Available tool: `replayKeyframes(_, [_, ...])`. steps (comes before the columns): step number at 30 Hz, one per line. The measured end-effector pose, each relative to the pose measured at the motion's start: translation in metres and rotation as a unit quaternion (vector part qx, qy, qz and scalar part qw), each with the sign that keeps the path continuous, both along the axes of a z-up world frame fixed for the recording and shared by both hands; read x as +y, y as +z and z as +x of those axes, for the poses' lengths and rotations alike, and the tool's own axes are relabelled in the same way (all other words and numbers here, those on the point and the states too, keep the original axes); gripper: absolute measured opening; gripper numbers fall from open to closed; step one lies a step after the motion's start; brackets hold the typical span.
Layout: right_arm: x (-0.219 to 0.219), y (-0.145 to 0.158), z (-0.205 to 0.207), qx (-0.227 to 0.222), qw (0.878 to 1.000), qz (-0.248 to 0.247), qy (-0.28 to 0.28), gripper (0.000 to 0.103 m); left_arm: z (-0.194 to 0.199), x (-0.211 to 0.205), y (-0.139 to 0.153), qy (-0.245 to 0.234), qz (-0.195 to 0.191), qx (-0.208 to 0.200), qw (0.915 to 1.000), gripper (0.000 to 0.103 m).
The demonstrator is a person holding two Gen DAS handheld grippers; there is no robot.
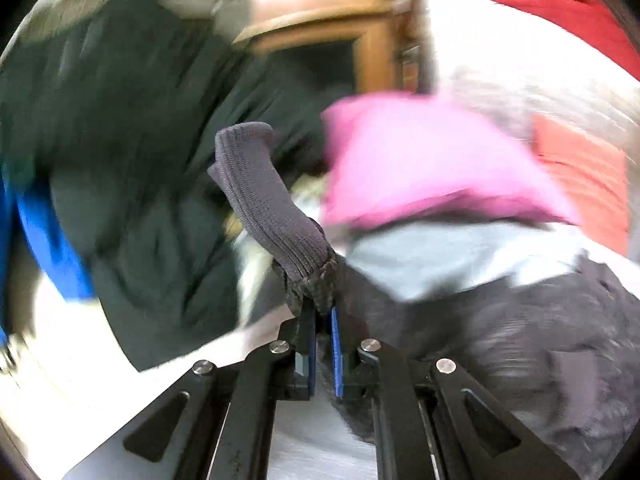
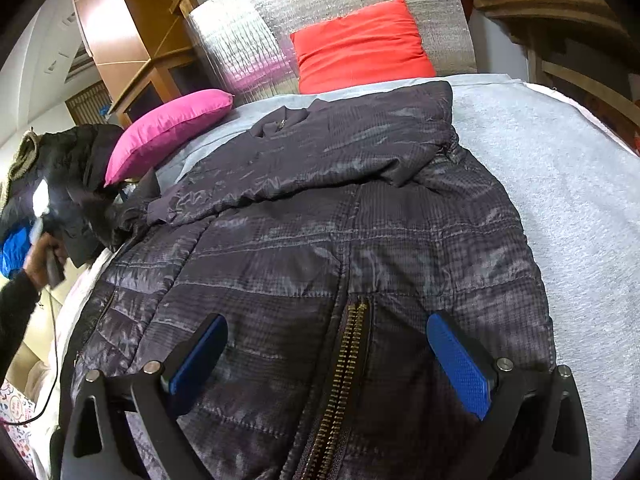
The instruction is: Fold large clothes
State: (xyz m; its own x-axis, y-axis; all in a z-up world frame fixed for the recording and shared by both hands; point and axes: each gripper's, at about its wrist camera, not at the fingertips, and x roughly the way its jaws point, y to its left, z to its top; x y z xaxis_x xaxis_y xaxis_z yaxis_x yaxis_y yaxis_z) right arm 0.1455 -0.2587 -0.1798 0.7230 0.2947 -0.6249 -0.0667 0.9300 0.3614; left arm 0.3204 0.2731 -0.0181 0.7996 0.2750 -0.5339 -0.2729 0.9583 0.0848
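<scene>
Sleeve-folding is the step in hand: my left claw [image 1: 320, 312] is clamped on the ribbed cuff [image 1: 256, 192] at the frame's centre, while the quilted jacket [image 2: 320, 248] lies spread on the grey bed cover [image 2: 560, 200], filling the right view's middle. My right claw [image 2: 328, 360] hovers agape above the zipper [image 2: 344, 368], gripping nothing. Next, I judge, the sleeve must be carried across the jacket's body and laid flat.

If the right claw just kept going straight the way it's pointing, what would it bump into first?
Most likely the dark quilted jacket spread on the bed. The open right claw points down at it, right around the brass zipper. How close it is remains unclear.
</scene>
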Motion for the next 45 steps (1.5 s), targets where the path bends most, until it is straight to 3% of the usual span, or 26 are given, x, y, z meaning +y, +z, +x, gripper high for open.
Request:
replayKeyframes(3, [-0.001, 0.0, -0.001, -0.002, 1.0, 0.005, 0.0, 0.102, -0.019, -0.077, 0.031, -0.071, 0.046, -0.036, 0.9958, 0.006])
replayKeyframes(6, [-0.004, 0.001, -0.003, -0.004, 1.0, 0.011, 0.001, 0.102, -0.035, -0.157, 0.044, -0.138, 0.068, -0.058, 0.9864, 0.006])
replayKeyframes(9, [-0.005, 0.001, -0.004, -0.005, 1.0, 0.016, 0.002, 0.102, -0.043, -0.231, 0.039, -0.204, 0.067, -0.054, 0.9753, 0.007])
replayKeyframes(11, [-0.007, 0.002, -0.005, -0.007, 1.0, 0.02, 0.002, 0.102, -0.055, -0.274, 0.025, -0.245, 0.062, -0.03, 0.9671, 0.009])
replayKeyframes(12, [-0.008, 0.002, -0.005, -0.007, 1.0, 0.024, 0.002, 0.102, -0.054, -0.294, 0.012, -0.268, 0.064, -0.003, 0.9613, 0.021])
replayKeyframes(13, [-0.008, 0.002, -0.005, -0.008, 1.0, 0.027, 0.003, 0.102, -0.053, -0.308, 0.0, -0.283, 0.059, 0.025, 0.9568, 0.043])
replayKeyframes(14, [-0.008, 0.002, -0.006, -0.008, 1.0, 0.028, 0.003, 0.102, -0.051, -0.319, -0.014, -0.293, 0.047, 0.054, 0.9534, 0.054])
replayKeyframes(15, [-0.009, 0.002, -0.006, -0.009, 1.0, 0.03, 0.003, 0.102, -0.052, -0.325, -0.027, -0.3, 0.033, 0.078, 0.9501, 0.064])
replayKeyframes(16, [-0.009, 0.002, -0.006, -0.01, 0.999, 0.033, 0.004, 0.102, -0.054, -0.327, -0.035, -0.301, 0.024, 0.093, 0.9486, 0.064])
replayKeyframes(18, [-0.011, 0.002, -0.007, -0.011, 0.999, 0.038, 0.004, 0.102, -0.068, -0.32, -0.044, -0.299, 0.01, 0.099, 0.9489, 0.064])
replayKeyframes(22, [-0.012, 0.002, -0.007, -0.011, 0.999, 0.043, 0.005, 0.102, -0.102, -0.27, -0.038, -0.282, -0.034, 0.07, 0.9562, 0.067])
replayKeyframes(24, [-0.014, 0.004, -0.008, -0.009, 0.999, 0.047, 0.002, 0.101, -0.118, -0.232, -0.04, -0.244, -0.063, 0.043, 0.9667, 0.075])
replayKeyframes(26, [-0.02, 0.01, -0.01, 0.005, 0.998, 0.059, -0.012, 0.101, -0.126, -0.198, -0.043, -0.2, -0.09, 0.024, 0.9754, 0.076])
replayKeyframes(29, [-0.028, 0.04, -0.013, -0.006, 0.991, 0.128, -0.039, 0.101, -0.14, -0.141, -0.064, -0.107, -0.149, 0.006, 0.983, 0.076])
replayKeyframes(33, [0.003, 0.127, -0.002, -0.107, 0.985, 0.132, -0.004, 0.101, -0.145, -0.103, -0.091, -0.041, -0.217, 0.003, 0.9753, 0.076])
replayKeyframes(35, [0.024, 0.148, 0.022, -0.115, 0.985, 0.127, 0.021, 0.101, -0.146, -0.097, -0.102, -0.03, -0.236, -0.001, 0.9713, 0.076])
replayKeyframes(37, [0.037, 0.142, 0.06, -0.069, 0.991, 0.115, 0.014, 0.101, -0.146, -0.094, -0.112, -0.026, -0.252, -0.001, 0.9674, 0.076])
replayKeyframes(40, [0.041, 0.102, 0.119, 0.029, 0.994, 0.099, -0.017, 0.101, -0.146, -0.083, -0.123, -0.021, -0.29, 0.001, 0.9568, 0.076])
replayKeyframes(43, [0.038, 0.067, 0.162, 0.093, 0.989, 0.113, -0.038, 0.1, -0.144, -0.068, -0.136, -0.004, -0.334, 0.016, 0.9423, 0.076])
replayKeyframes(45, [0.039, 0.056, 0.182, 0.111, 0.985, 0.126, -0.046, 0.099, -0.142, -0.066, -0.139, 0.001, -0.346, 0.013, 0.9383, 0.076])
